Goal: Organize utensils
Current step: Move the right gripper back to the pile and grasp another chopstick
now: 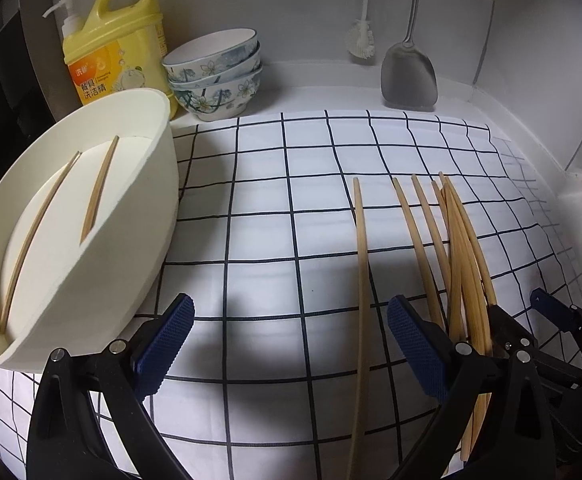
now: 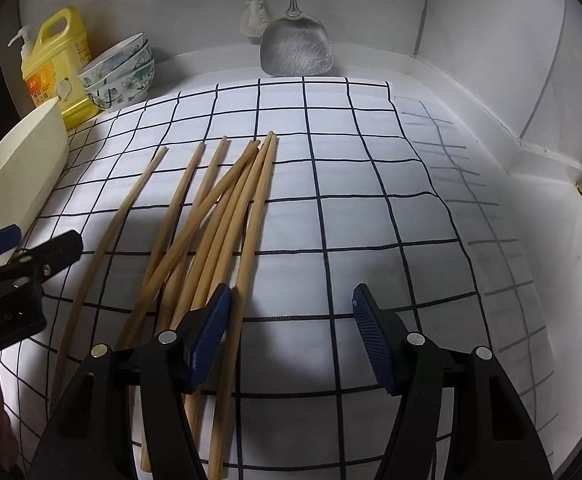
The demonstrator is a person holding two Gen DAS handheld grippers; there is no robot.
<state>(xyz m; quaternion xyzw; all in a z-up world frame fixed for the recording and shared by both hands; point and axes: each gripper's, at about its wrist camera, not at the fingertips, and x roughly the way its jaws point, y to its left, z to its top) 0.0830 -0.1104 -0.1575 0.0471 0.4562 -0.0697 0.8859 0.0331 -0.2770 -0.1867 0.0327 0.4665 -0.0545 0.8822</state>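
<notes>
- Chopsticks (image 2: 227,216) lie on the cloth (image 2: 371,200), long axes running from the grippers toward the spatula (image 2: 297,50), tips fanned.
- Left gripper (image 1: 291,344) and right gripper (image 2: 291,336) both gape wide, gripping nothing.

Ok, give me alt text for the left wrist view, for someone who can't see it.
The left gripper, jaws open and empty, hovers over a checked cloth with loose wooden chopsticks lying to its right. A white tub at left holds two chopsticks; stacked floral bowls and a yellow detergent jug stand behind.
</notes>
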